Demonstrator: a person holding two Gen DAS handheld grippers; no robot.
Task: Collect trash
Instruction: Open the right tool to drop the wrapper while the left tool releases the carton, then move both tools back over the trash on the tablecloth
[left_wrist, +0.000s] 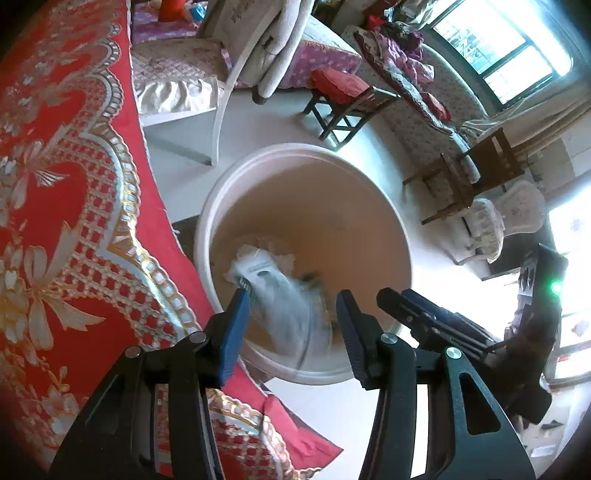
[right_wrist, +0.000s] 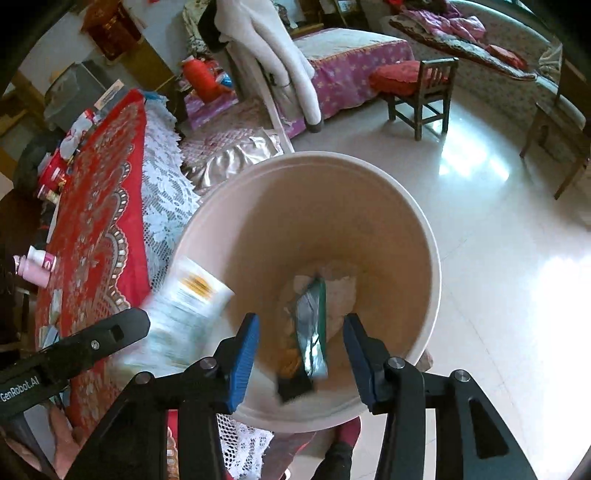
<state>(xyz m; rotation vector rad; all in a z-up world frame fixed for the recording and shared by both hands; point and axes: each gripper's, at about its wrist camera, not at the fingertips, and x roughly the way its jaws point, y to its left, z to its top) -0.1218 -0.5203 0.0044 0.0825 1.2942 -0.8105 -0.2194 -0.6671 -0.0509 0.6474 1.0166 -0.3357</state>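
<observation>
text: "GenRobot.AI" | on: left tongs (right_wrist: 122, 328) body, right wrist view | other print: unreadable

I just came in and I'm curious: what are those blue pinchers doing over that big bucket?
A person is throwing trash away with two hand-held grippers, both above the round white plastic bin beside the red patterned tablecloth. The right gripper is open, with a green and silver wrapper blurred between its jaws, seemingly dropping in. The left gripper has a blurred white paper package between its jaws, likely falling too. Some crumpled trash already lies inside.
</observation>
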